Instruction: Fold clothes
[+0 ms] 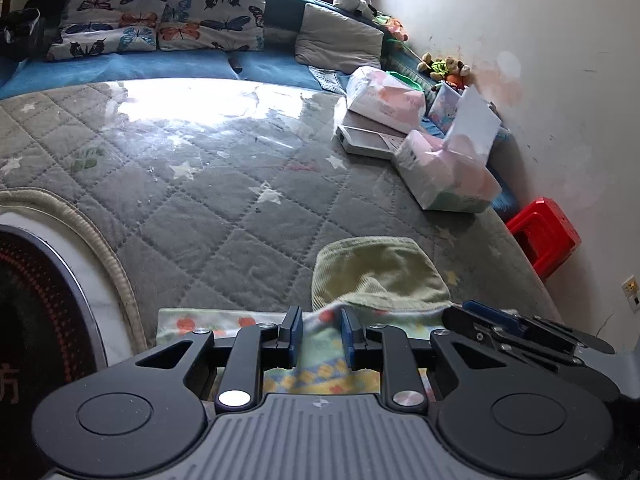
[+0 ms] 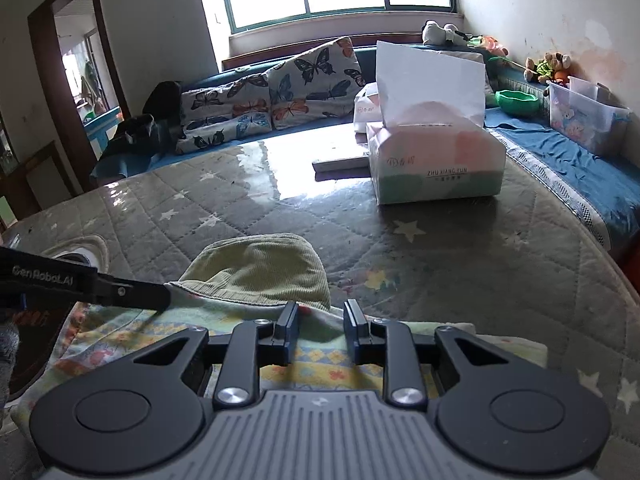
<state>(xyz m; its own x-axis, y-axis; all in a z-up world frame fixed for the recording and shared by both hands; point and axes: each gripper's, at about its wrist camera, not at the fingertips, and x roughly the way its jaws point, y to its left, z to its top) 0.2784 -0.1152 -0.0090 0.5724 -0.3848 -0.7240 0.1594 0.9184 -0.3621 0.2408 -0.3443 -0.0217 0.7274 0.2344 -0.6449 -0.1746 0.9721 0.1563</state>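
A pale patterned garment (image 1: pixel 320 364) with orange and yellow prints lies at the near edge of the quilted grey table. Its green corduroy part (image 1: pixel 380 272) spreads out ahead; it also shows in the right wrist view (image 2: pixel 260 268). My left gripper (image 1: pixel 320 332) has its jaws partly open around a raised fold of the patterned cloth. My right gripper (image 2: pixel 320 324) is open just over the patterned cloth (image 2: pixel 320 360), close behind the corduroy edge. The right gripper shows at the left view's right edge (image 1: pixel 520 328); the left gripper's finger (image 2: pixel 120 292) crosses the right view.
Tissue packs (image 2: pixel 436 160) and a flat white box (image 1: pixel 368 140) stand at the far right of the table (image 1: pixel 200 200). A round hotplate (image 1: pixel 40 300) is set in the table at left. Butterfly cushions (image 1: pixel 160 16) line the blue bench behind. A red stool (image 1: pixel 544 236) stands by the wall.
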